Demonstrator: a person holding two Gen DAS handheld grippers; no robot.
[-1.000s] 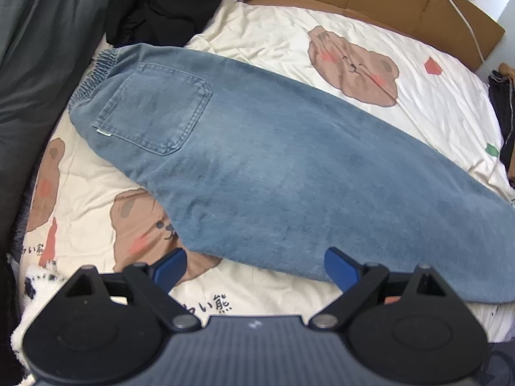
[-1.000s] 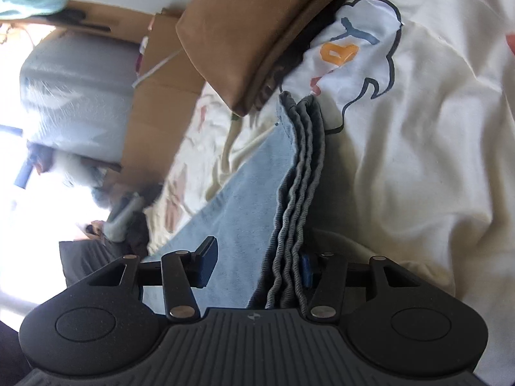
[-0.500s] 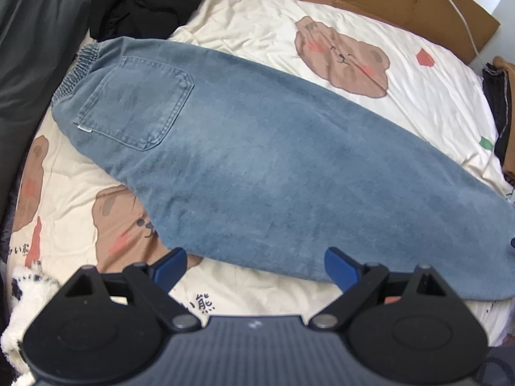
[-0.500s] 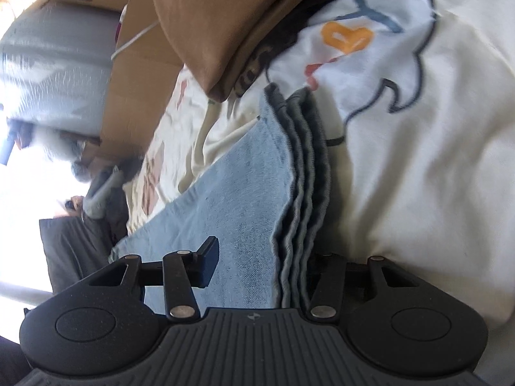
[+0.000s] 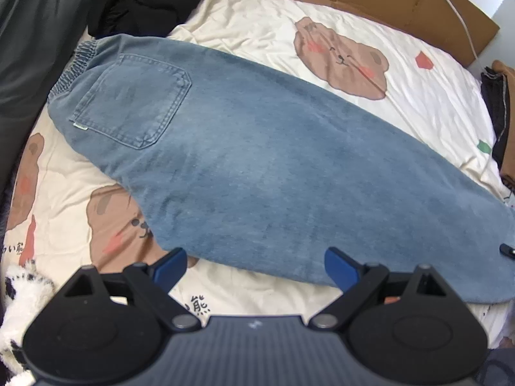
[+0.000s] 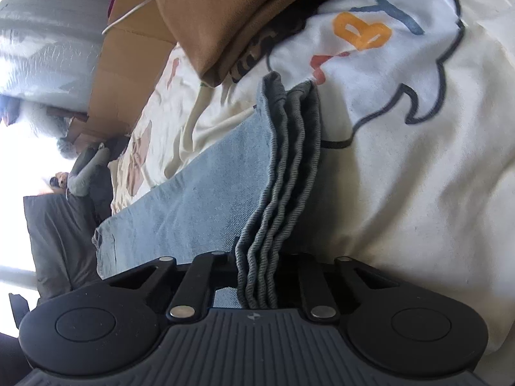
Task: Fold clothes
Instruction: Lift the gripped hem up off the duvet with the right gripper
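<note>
Left wrist view: high, angled down over the cream bear-print bedsheet (image 5: 257,25), taking in the whole light-blue folded denim jeans (image 5: 257,167). Right wrist view: low, tilted, very near the jeans' hem layers (image 6: 283,167). Both views share jeans and sheet.

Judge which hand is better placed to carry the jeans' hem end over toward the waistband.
Right. The right tongs are shut on the stacked hem layers of the jeans, so that end is already gripped. The left tongs are open, holding nothing, at the jeans' near edge.

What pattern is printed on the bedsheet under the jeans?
Brown cartoon bears with pink cheeks on a cream bedsheet, clearest in the left wrist view, beside the jeans.
</note>
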